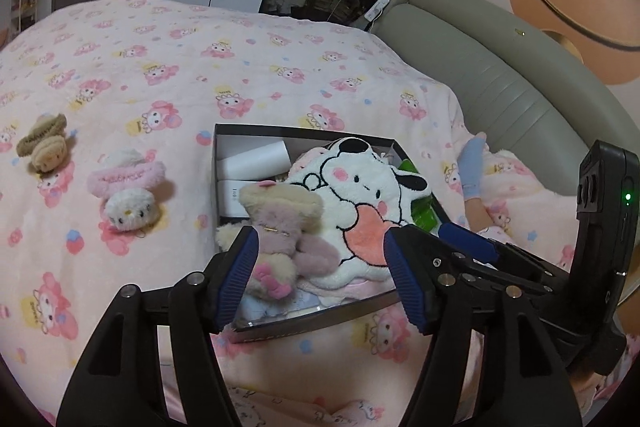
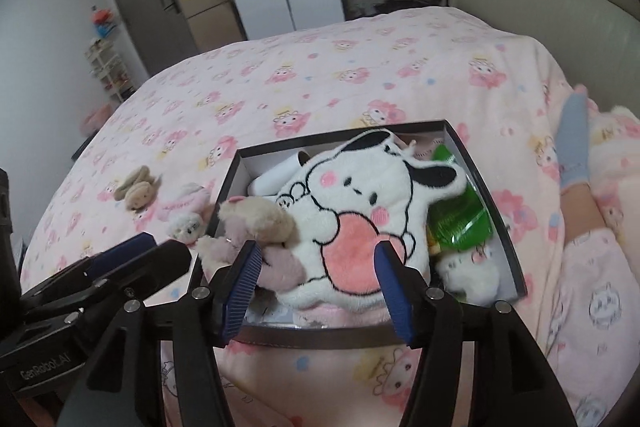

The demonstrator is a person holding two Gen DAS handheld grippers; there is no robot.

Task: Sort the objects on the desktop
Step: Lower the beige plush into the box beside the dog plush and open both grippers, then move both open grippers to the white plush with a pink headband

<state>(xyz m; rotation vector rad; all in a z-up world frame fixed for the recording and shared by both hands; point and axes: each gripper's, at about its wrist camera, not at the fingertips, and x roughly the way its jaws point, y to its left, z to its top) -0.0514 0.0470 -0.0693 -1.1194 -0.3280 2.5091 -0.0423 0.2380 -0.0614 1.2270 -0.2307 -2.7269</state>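
Bed: two small plush toys, the brown one [image 1: 42, 143] and the pink-hatted one [image 1: 128, 187], lie left of my box [image 1: 224, 139], still unsorted.
Left fingers [image 1: 320, 279]: released, beside the beige doll [image 1: 276, 227].
Right fingers [image 2: 316, 291]: released above the white dog plush [image 2: 360, 203].
Risk: I think the doll, perched on the box's rim, could tumble out.

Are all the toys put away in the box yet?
Not yet. The box already holds the white dog plush, a beige bear and a green packet. Both grippers, left and right, are open and empty. The brown plush and white kitty plush remain on the blanket.
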